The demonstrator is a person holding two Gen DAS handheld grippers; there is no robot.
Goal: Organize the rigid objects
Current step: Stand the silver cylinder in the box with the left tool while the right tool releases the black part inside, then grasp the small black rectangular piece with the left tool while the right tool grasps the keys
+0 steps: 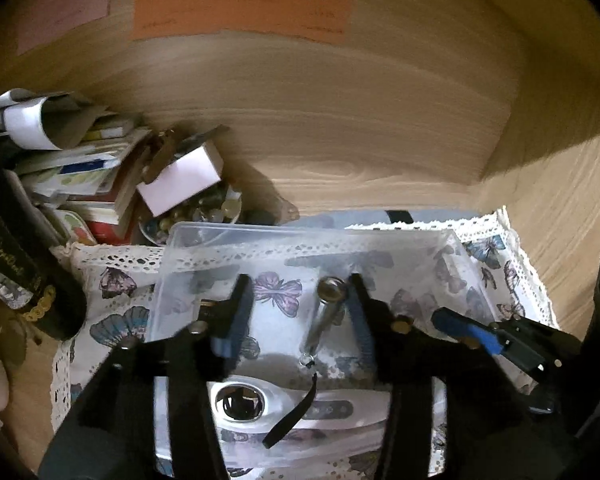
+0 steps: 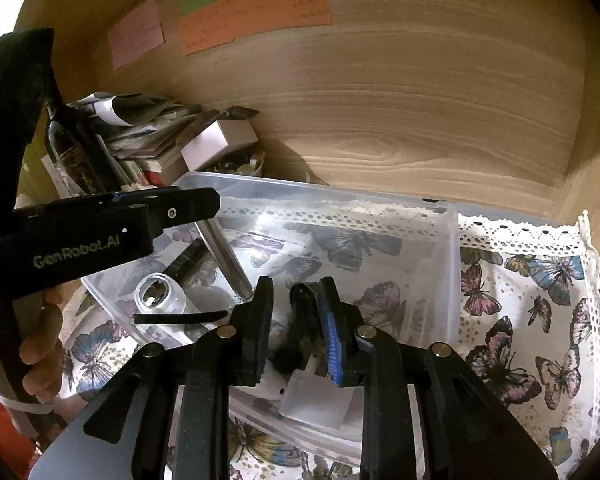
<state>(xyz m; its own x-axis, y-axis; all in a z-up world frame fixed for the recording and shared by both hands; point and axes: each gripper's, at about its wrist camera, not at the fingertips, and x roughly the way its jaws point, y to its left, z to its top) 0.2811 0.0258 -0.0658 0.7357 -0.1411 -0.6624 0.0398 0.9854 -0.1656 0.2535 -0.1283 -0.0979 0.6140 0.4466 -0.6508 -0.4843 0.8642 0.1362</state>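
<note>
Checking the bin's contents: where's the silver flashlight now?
The silver flashlight lies inside the clear bin, between the left tongs' open fingers, just beyond the magnifier.

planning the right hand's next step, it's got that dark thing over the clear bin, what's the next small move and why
Probably lower it a little and open. The right gripper pinches the dark object over the clear bin, where the metal flashlight already lies, so a short drop should land it inside.
</note>
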